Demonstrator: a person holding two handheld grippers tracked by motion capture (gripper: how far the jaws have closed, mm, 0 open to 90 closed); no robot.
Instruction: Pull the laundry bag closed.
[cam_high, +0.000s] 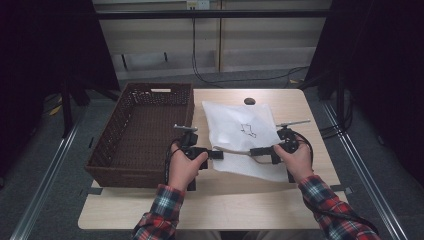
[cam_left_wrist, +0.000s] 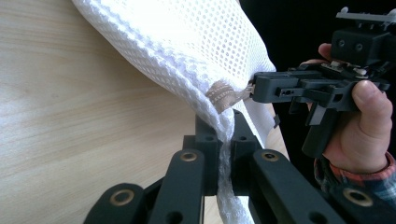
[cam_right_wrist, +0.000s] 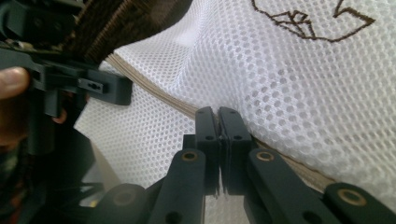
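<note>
Both grippers pinched mesh bag at zipper edge; zip unopened; basket at 9 o'clock.

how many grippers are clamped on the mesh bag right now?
2. The left gripper pinches the white mesh bag at its near-left edge; the right gripper pinches its tan zipper seam at the near-right.

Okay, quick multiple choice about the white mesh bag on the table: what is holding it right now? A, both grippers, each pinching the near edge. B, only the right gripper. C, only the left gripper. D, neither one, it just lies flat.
A: the left gripper has its jaws closed on the white mesh bag at its edge, and the right gripper is clamped on the beige zipper band of that same edge.
</note>
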